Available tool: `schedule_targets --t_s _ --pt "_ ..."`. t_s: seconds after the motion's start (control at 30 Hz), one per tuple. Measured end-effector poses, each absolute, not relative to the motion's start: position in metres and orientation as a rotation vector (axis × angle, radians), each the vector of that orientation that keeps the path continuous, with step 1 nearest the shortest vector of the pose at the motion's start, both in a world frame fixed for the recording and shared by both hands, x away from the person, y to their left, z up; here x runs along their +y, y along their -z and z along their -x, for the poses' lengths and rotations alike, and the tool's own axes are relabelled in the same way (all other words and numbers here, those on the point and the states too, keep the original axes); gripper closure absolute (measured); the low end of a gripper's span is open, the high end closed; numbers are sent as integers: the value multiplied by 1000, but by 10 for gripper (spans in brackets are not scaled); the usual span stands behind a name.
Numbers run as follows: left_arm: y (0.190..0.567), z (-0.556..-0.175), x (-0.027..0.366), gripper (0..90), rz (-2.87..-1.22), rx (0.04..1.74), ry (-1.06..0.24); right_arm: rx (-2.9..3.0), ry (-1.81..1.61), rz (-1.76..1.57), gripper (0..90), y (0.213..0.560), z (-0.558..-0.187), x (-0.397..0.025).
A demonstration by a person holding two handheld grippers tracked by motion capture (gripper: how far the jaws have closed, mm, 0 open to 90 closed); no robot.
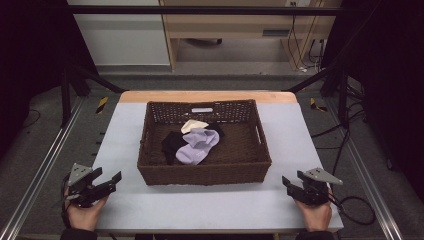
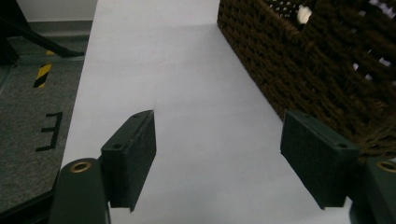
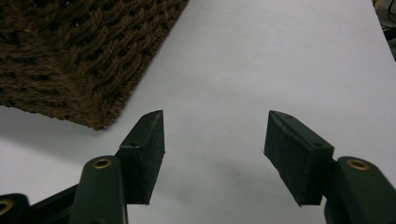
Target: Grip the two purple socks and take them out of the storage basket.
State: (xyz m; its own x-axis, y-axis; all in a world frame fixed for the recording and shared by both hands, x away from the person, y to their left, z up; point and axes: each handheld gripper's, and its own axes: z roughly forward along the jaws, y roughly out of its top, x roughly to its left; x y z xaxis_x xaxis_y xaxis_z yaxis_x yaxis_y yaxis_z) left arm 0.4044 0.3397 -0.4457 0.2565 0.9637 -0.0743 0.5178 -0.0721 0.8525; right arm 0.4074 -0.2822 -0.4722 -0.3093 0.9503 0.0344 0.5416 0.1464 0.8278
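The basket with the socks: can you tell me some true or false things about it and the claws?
1. The basket holds socks. True.
2. The purple sock lies on the table. False: it lies inside the basket.
3. Both claws are open. True: the left claw and right claw hold nothing.
4. The left claw grips a black sock. False: that sock lies in the basket.
5. The basket is white. False: it is brown.

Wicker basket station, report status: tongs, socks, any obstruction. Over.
Left tongs open, empty, at the basket's left front corner. Right tongs open, empty, right front. Purple sock, black and cream ones inside wicker basket. Nothing between tongs and basket.
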Motion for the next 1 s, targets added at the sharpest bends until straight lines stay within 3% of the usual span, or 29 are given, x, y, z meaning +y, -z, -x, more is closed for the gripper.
schedule_targets --t_s 0.5,1.0 --pt "421 -397 332 392 -1638 1329 -732 1892 -1070 -1394 385 471 -402 -281" --pt "389 -412 314 394 -1639 1265 -761 1904 -1039 -1375 367 470 -402 -280"
